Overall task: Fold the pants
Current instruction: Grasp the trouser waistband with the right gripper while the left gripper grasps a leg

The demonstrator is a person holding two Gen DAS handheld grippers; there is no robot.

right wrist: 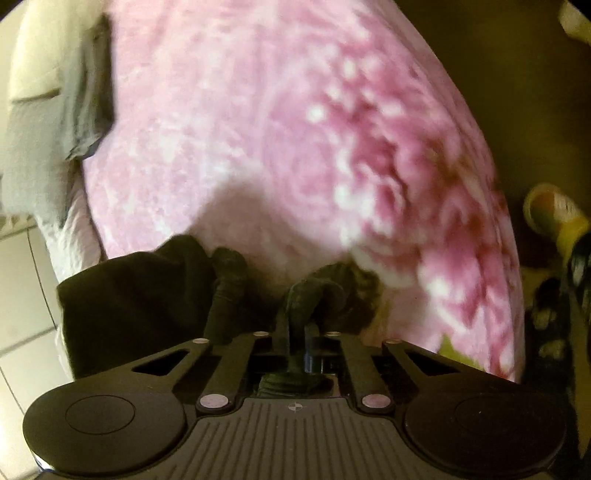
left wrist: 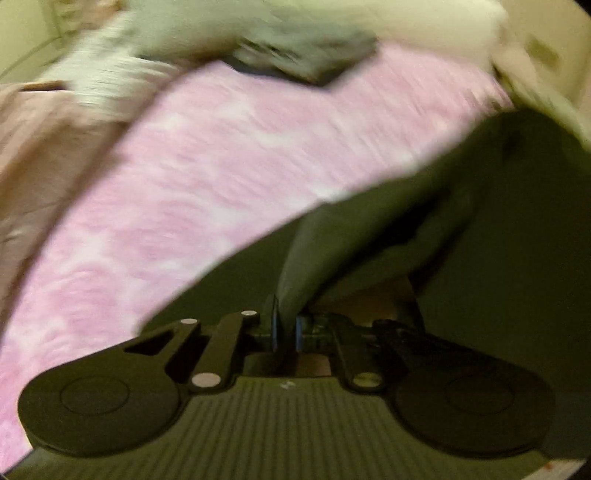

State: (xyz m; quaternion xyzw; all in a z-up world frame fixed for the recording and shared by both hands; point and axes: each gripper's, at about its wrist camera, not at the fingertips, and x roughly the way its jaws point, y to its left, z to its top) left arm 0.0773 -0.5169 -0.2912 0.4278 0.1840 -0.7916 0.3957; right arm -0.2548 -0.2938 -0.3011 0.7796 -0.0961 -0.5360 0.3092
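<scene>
The dark olive-black pants (left wrist: 461, 229) hang in a broad sheet across the right of the left wrist view, above a pink flowered bedspread (left wrist: 207, 177). My left gripper (left wrist: 285, 332) is shut on a fold of the pants fabric. In the right wrist view the pants (right wrist: 136, 295) bunch dark at the lower left and centre, and my right gripper (right wrist: 297, 347) is shut on a gathered edge of them. The pink bedspread (right wrist: 280, 129) fills the view behind. Both views are blurred by motion.
A grey garment (left wrist: 306, 51) and pale pillows (left wrist: 424, 22) lie at the far end of the bed. Beige fabric (left wrist: 40, 147) sits at the left. A grey cloth (right wrist: 85, 103) hangs at the bed's left side; a yellow-and-white container (right wrist: 554, 214) stands at the right.
</scene>
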